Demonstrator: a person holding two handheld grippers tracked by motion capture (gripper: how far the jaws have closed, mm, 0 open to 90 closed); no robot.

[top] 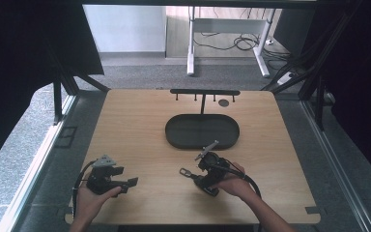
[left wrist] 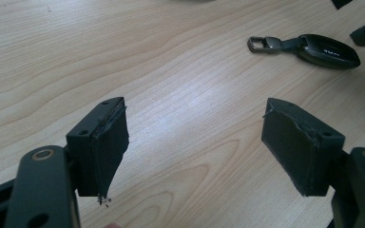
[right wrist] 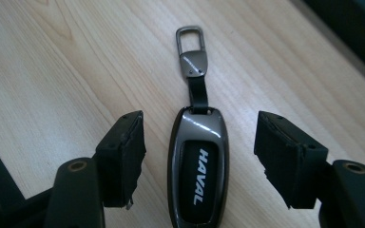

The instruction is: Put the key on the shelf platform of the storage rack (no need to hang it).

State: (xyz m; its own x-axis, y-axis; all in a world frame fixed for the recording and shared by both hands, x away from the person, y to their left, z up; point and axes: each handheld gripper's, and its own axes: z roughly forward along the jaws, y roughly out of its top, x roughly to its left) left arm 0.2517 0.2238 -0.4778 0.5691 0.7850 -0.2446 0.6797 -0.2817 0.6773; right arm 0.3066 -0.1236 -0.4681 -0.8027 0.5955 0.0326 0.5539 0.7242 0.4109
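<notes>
The car key (right wrist: 198, 166) lies flat on the table (top: 135, 125), toward the near edge and a little right of its middle, with its metal clip (right wrist: 190, 47) pointing away from the right gripper (right wrist: 199, 156). That gripper hangs right over it with its jaws apart, one on each long side of the key body, neither pad (right wrist: 126, 156) touching it. The step in hand looks like picking the key up, and the approach seems well lined up: the body sits about midway in the gap. To do it well, the gripper should come down until the pads are level with the key's sides, then close evenly across its width, so that the smooth, glossy shell does not squirt out or twist. Gripping the body and not the strap or the clip should keep it from dangling. The left gripper (left wrist: 195, 152) rests near the table's near left corner, jaws wide apart with nothing between them, well clear of the key. Beyond the key an oval black tray (top: 174, 135) sits at the middle, with a hook rack (top: 205, 92) standing behind it by the far edge.
</notes>
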